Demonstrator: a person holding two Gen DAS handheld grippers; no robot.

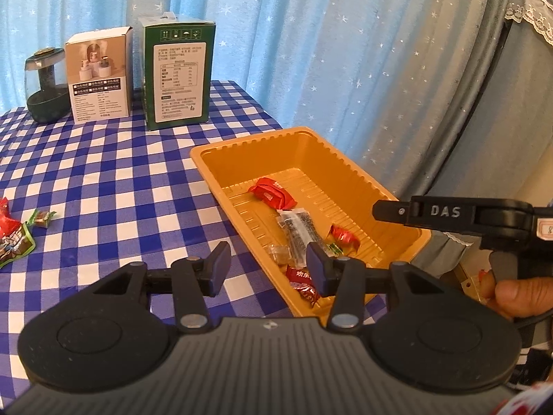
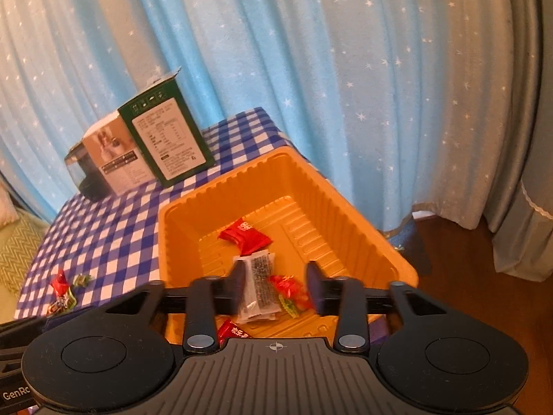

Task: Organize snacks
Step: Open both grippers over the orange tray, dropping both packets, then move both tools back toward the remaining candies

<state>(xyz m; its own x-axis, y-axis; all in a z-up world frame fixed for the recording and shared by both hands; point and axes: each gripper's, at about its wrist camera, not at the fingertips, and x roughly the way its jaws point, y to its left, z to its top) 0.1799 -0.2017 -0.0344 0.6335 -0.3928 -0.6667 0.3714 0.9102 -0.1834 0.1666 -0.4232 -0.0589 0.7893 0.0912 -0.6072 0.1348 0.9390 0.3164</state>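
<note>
An orange plastic tray [image 1: 214,169] sits at the right end of the checked table and holds several wrapped snacks: a red packet [image 1: 273,192], a clear packet of dark seeds [image 1: 299,230] and small red candies [image 1: 344,235]. My left gripper [image 1: 268,269] is open and empty, over the tray's near left rim. My right gripper [image 2: 276,290] is open and empty above the tray [image 2: 179,214], over the seed packet [image 2: 259,276]. Its body [image 1: 477,221] shows at the right in the left wrist view. Loose snacks [image 1: 15,238] lie at the table's left edge, also seen in the right wrist view [image 2: 64,290].
A green box [image 1: 178,76], a white box [image 1: 100,76] and a dark glass jar [image 1: 46,86] stand at the back of the table. Blue star curtains [image 1: 311,52] hang behind. Wooden floor [image 2: 484,294] lies beyond the table's right edge.
</note>
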